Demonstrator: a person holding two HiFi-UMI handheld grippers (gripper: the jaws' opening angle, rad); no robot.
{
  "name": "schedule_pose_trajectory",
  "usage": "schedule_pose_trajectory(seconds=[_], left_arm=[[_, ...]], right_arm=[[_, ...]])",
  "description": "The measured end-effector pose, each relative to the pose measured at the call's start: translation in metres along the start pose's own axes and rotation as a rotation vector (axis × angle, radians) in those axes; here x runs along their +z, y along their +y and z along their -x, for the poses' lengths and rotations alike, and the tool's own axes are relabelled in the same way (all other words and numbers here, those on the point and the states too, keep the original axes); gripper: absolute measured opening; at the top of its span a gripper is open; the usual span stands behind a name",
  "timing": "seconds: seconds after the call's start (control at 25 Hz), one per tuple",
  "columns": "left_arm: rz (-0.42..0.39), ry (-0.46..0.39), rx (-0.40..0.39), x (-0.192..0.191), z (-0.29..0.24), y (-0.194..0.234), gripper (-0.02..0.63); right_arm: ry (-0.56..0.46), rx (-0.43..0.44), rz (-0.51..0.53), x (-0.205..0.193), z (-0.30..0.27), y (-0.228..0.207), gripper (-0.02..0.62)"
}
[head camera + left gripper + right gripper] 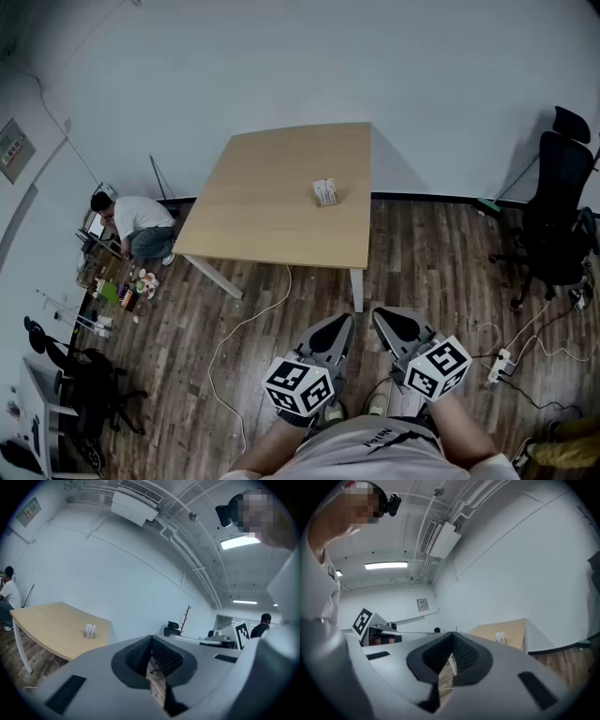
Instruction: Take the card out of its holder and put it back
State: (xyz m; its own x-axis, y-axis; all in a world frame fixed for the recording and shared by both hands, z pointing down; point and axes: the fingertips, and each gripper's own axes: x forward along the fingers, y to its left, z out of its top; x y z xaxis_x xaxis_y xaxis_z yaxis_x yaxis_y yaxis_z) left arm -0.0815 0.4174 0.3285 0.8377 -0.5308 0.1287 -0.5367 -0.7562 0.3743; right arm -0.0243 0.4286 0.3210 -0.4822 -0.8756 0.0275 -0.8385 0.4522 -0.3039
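Standing upright in its holder, the card rests on the table.

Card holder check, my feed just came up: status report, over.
Jaws shut, empty: left gripper, right gripper. Small white card holder untouched on light wooden table, far ahead. No obstruction seen.

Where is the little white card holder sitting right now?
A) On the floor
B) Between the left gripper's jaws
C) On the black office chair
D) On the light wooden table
D: the small white card holder stands on top of the light wooden table, toward its far right side, with nothing touching it.
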Motion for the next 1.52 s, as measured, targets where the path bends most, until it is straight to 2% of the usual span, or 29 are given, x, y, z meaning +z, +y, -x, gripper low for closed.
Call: schedule_pose_trajectory(seconds=[0.36, 0.64, 0.92, 1.2, 1.52], left_arm=[[-0.014, 0.006, 0.007, -0.003, -0.008, -0.009, 0.014], [-0.134, 0.022, 0.061, 0.003, -0.024, -0.001, 0.014], [-0.100, 0.016, 0.103, 0.015, -0.040, 0.019, 0.014], [-0.099, 0.018, 0.109, 0.014, -0.072, 0.055, 0.014], [-0.112, 0.020, 0.090, 0.043, -0.131, 0.136, 0.014]], right_arm=[[0.000, 0.016, 0.005, 0.003, 0.012, -0.006, 0.014], [-0.025, 0.038, 0.065, 0.014, 0.021, -0.026, 0.014], [-0.030, 0.027, 0.003, 0.018, 0.018, -0.061, 0.014], [0.005, 0.028, -0.014, 0.005, -0.021, -0.091, 0.014], [0.030, 0.052, 0.014, 0.013, -0.117, -0.131, 0.014]])
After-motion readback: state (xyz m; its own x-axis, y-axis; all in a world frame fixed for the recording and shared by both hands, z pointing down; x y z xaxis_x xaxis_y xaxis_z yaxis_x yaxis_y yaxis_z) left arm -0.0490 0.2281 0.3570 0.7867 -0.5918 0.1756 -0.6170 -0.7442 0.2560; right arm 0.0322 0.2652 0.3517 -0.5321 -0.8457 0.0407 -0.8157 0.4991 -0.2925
